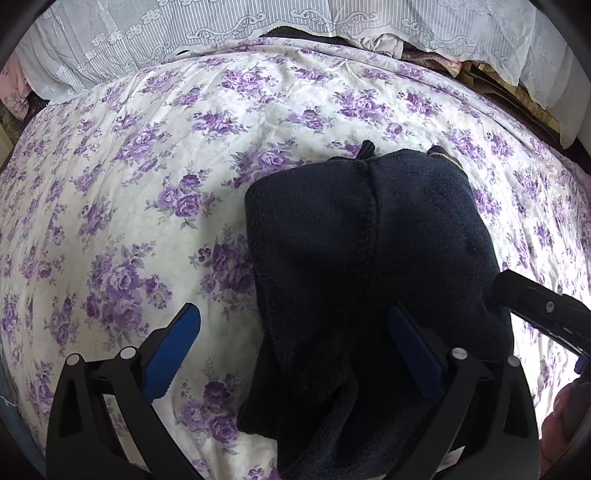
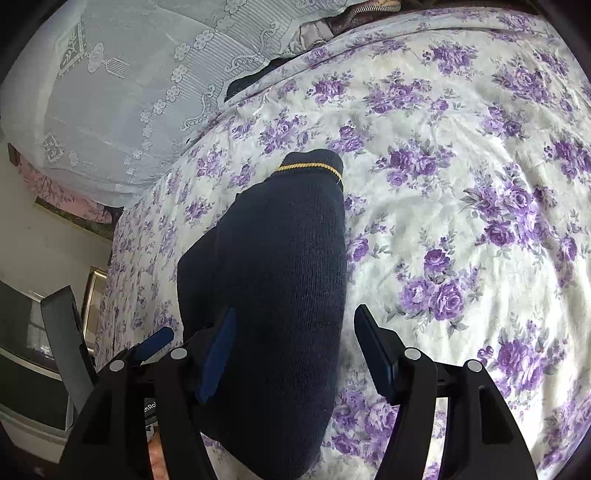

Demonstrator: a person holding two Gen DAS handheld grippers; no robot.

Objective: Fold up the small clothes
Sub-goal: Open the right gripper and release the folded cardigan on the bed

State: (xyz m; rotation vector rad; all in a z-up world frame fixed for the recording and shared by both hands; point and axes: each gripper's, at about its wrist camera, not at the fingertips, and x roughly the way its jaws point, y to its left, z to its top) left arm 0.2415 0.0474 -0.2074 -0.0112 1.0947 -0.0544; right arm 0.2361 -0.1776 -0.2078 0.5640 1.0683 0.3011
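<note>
A dark navy knitted garment (image 1: 369,258) lies folded on a bed sheet with purple roses (image 1: 147,184). In the right wrist view the garment (image 2: 273,266) shows a thin gold trim line (image 2: 310,168) at its far end. My left gripper (image 1: 295,325) is open, its blue-padded fingers astride the garment's near left edge. My right gripper (image 2: 295,332) is open, its fingers on either side of the garment's near end. The right gripper's finger also shows in the left wrist view (image 1: 543,306), at the garment's right side.
White lace fabric (image 1: 221,22) lies along the far edge of the bed. It also fills the upper left of the right wrist view (image 2: 110,74). The bed's left edge drops off toward a wall and furniture (image 2: 37,332). Flowered sheet surrounds the garment.
</note>
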